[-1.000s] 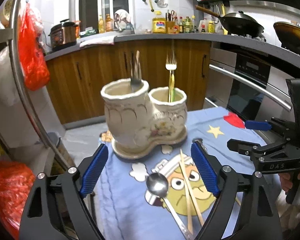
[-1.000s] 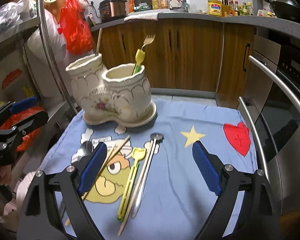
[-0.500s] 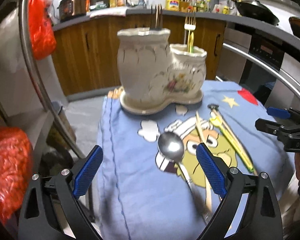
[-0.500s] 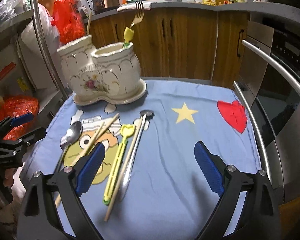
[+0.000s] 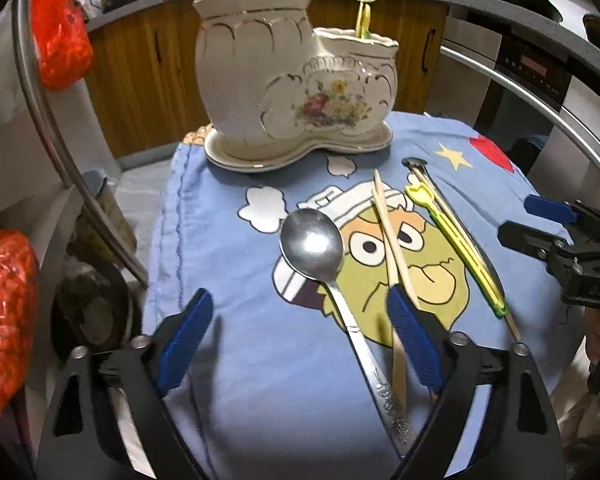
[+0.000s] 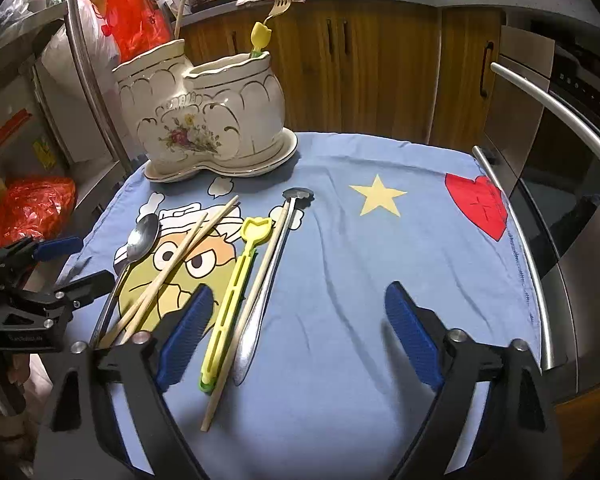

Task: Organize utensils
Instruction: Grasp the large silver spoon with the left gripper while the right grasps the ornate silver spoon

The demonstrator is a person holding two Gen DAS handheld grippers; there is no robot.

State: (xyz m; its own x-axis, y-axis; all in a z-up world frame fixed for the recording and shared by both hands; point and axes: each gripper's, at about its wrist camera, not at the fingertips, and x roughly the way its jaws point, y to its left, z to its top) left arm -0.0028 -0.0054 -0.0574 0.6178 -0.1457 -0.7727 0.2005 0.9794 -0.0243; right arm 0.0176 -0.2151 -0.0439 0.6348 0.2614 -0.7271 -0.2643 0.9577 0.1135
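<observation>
Here, in the left view, the left hand-held gripper (image 5: 300, 340) hangs spread wide over the spoon (image 5: 312, 246), which lies in front of the ceramic holder (image 5: 292, 92); better to close low on the handle. In the right view, the right hand-held gripper (image 6: 296, 332) gapes empty over the blue cloth (image 6: 380, 260), kitchen cabinets behind the holder.

Bare blue cloth (image 6: 380, 264) along the counter's oven-side edge gives passage; the ceramic holder (image 6: 204, 120) blocks the far corner, utensils (image 6: 236, 280) crowd the opposite side.
</observation>
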